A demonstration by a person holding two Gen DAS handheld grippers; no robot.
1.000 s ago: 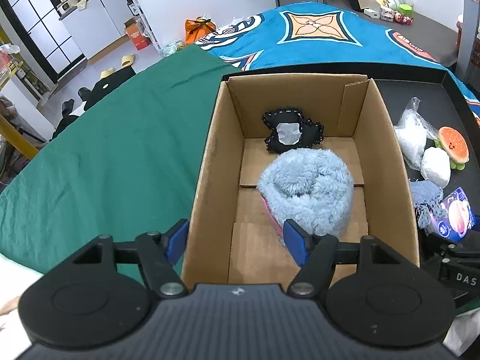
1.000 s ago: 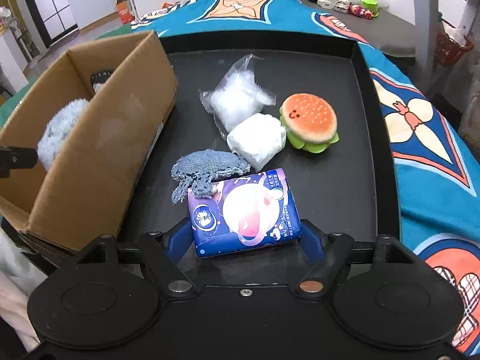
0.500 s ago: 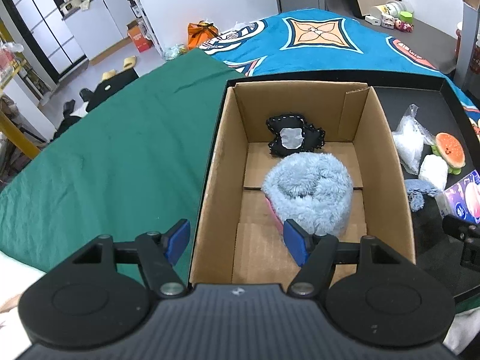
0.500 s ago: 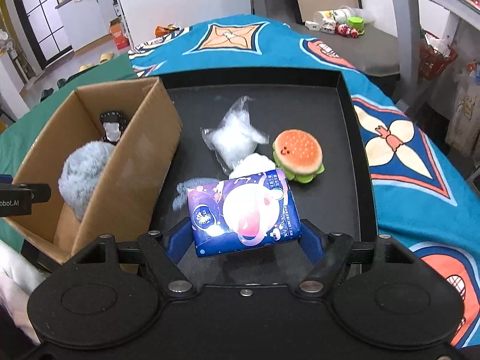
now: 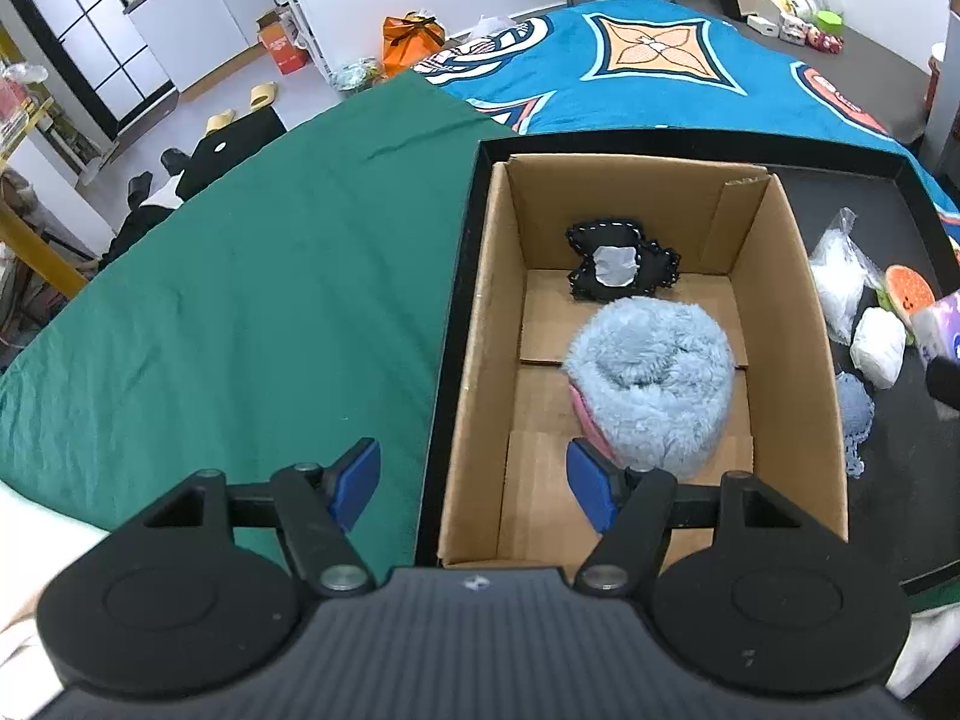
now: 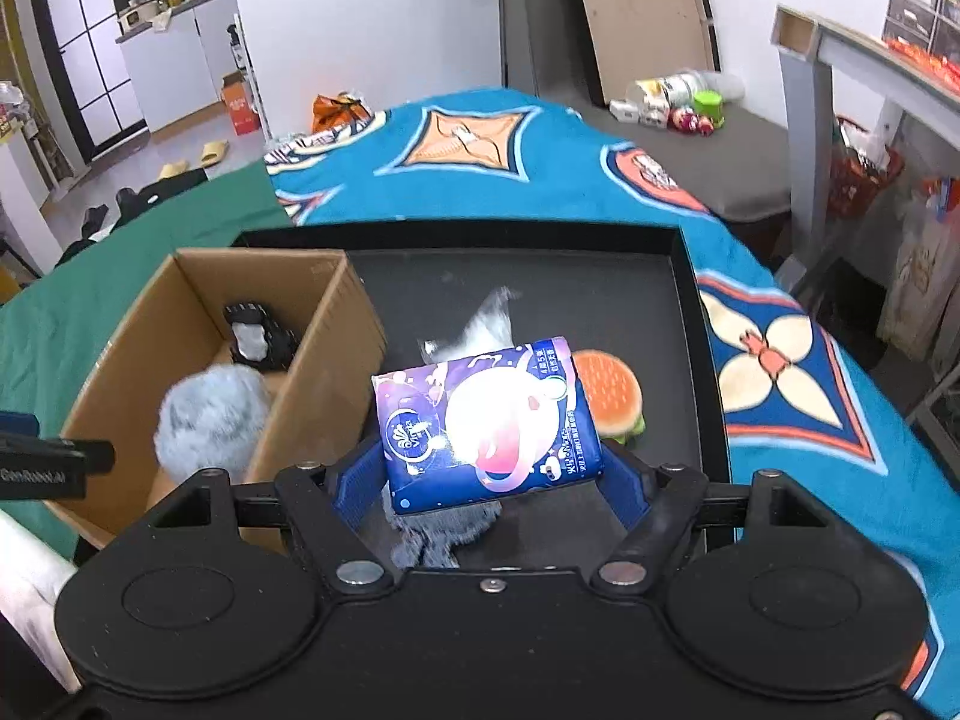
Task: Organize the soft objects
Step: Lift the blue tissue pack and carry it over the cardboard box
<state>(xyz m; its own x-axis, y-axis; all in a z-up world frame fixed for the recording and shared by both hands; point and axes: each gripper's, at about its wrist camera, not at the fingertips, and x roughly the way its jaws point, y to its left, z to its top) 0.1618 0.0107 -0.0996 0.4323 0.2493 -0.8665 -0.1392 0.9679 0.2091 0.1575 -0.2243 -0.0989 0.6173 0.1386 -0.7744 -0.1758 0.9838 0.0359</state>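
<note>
My right gripper (image 6: 489, 474) is shut on a purple tissue pack (image 6: 486, 420) and holds it in the air above the black tray (image 6: 690, 324), right of the cardboard box (image 6: 324, 360). The pack's edge shows in the left wrist view (image 5: 942, 330). The box (image 5: 480, 360) holds a fluffy blue item (image 5: 654, 384) and a black patch (image 5: 618, 264). My left gripper (image 5: 474, 480) is open and empty over the box's near left wall. A burger plush (image 6: 612, 390), a clear bag (image 5: 834, 276), a white pad (image 5: 879, 345) and a blue cloth (image 6: 438, 534) lie on the tray.
The tray sits on a bed with a green sheet (image 5: 240, 300) and a blue patterned cover (image 6: 780, 372). A grey table leg (image 6: 804, 138) stands at the right. Bottles and toys (image 6: 678, 102) lie on a grey surface beyond.
My right gripper has lifted the tissue pack off the tray and risen well above it. My left gripper has drawn back and up slightly, still open.
</note>
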